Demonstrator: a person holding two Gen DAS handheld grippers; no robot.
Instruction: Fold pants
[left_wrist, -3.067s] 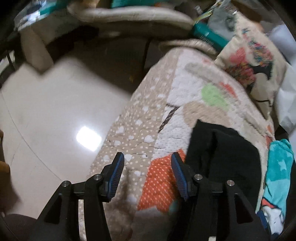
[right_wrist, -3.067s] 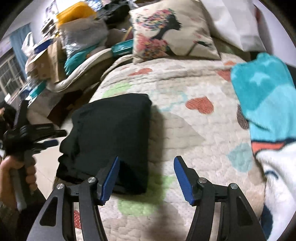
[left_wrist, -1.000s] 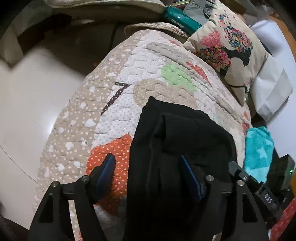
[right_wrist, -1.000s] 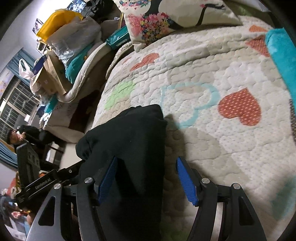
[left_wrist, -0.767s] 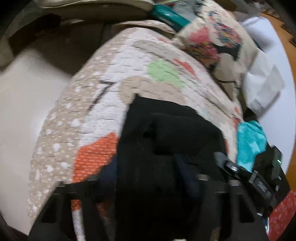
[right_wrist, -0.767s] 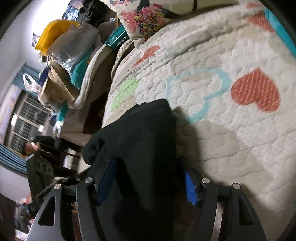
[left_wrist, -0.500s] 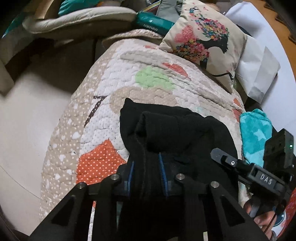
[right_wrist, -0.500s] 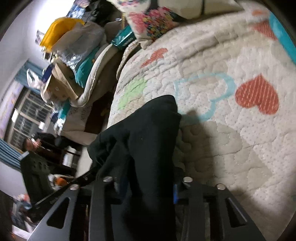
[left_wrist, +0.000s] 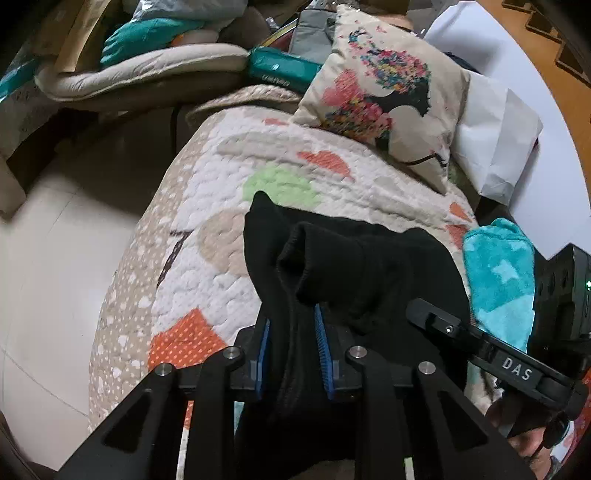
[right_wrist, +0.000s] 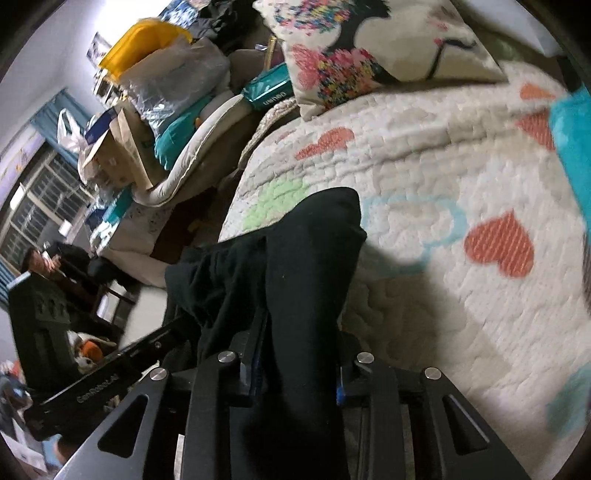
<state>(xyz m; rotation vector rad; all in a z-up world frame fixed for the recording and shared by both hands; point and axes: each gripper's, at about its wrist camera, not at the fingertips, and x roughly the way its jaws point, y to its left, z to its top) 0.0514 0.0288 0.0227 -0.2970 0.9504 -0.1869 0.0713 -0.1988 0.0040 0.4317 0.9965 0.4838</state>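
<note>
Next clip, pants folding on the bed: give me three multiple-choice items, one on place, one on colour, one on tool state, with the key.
1. Where do the pants lie?
A. on the floor
B. on the quilt
C. on the pillow

2. What colour are the pants?
A. black
B. teal
C. white

3. How are the two tools?
A. both open
B. only the left shut
C. both shut on the pants

Key:
1 B: the pants rest on the heart-patterned quilt, short of the pillow.
2 A: the fabric is black in both views.
3 C: the left tool and right tool each pinch black cloth between their blue pads.
</note>
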